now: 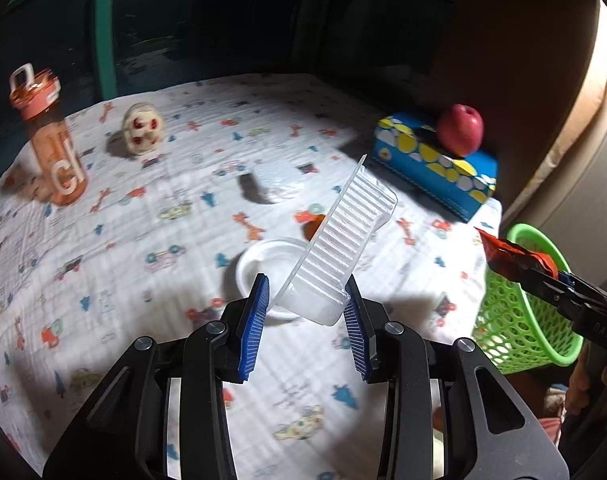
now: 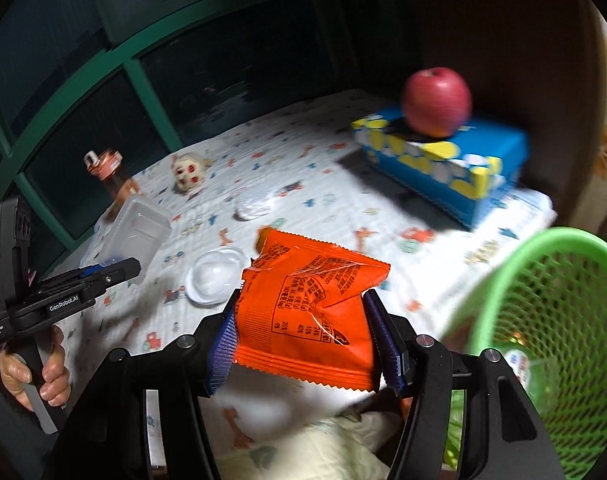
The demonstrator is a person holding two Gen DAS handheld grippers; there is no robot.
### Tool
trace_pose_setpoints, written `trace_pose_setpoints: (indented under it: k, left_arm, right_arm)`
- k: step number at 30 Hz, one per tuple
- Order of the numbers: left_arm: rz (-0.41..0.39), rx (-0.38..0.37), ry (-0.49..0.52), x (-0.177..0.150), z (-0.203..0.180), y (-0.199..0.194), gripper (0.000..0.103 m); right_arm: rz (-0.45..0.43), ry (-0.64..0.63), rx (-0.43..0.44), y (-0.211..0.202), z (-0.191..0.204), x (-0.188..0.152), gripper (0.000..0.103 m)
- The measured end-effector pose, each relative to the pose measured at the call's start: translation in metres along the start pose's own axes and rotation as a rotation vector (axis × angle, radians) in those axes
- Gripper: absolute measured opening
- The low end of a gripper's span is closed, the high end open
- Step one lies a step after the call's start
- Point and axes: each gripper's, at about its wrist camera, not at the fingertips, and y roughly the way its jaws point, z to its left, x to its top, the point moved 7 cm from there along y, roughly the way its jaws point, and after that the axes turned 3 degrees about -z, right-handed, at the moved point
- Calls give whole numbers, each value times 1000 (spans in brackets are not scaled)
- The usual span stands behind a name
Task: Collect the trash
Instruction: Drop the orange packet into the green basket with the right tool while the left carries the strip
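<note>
Both grippers' fingers clamp trash: left (image 1: 306, 307) a clear tray (image 1: 337, 240), right (image 2: 303, 344) an orange wrapper (image 2: 307, 312).

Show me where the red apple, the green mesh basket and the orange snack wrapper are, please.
Red apple (image 2: 436, 101), right wrist view, middle of its skin.
Green mesh basket (image 2: 499, 292), right wrist view, near rim.
Orange snack wrapper (image 2: 307, 312), right wrist view, printed face, clamped in the jaws.
</note>
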Motion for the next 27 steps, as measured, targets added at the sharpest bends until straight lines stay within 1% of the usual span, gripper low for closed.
trace_pose_setpoints:
  k: [8,14,20,22,24,27]
  left_arm:
    - [7,-75,75,5,-66,7,37]
    - [24,-121,131,6,-111,13,37]
    - [33,-156,181,9,-149,16,37]
    - [33,-165,198,9,-160,16,37]
    - [34,-174,209,10,-170,16,37]
    - [36,-190,227,11,-185,16,37]
  right_arm:
    - [-51,88,-150,-51,-90,-9,58]
    - [-51,162,-246,-70,-150,-19,58]
    - [-46,204,-296,-75,-188,-27,59]
    - [-46,218,-304,-75,-198,-28,61]
    - [-51,231,-310,-75,-207,-30,67]
    - [-59,243,-318,-77,-214,-30,70]
